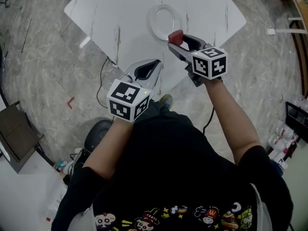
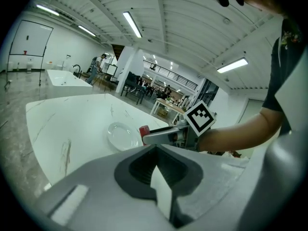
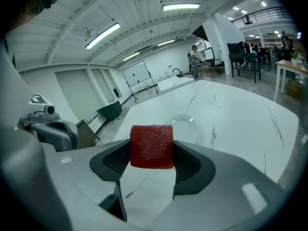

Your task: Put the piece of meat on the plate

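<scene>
A red cube of meat (image 1: pixel 175 35) is pinched between the jaws of my right gripper (image 1: pixel 176 39), which hangs just off the near right rim of the white plate (image 1: pixel 153 20). The right gripper view shows the meat (image 3: pixel 151 146) filling the jaws, with the plate (image 3: pixel 186 122) just beyond it, bare. My left gripper (image 1: pixel 156 62) is over the table's near edge, left of the right one, its jaws shut on nothing. The left gripper view shows the plate (image 2: pixel 121 134) and the meat (image 2: pixel 144 130) ahead.
The white marble-veined table (image 1: pixel 120 13) holds only the plate. A cable (image 1: pixel 102 76) trails on the grey floor below its near edge. A dark box (image 1: pixel 17 134) stands at the left, and a rack with bottles (image 1: pixel 288 129) at the right.
</scene>
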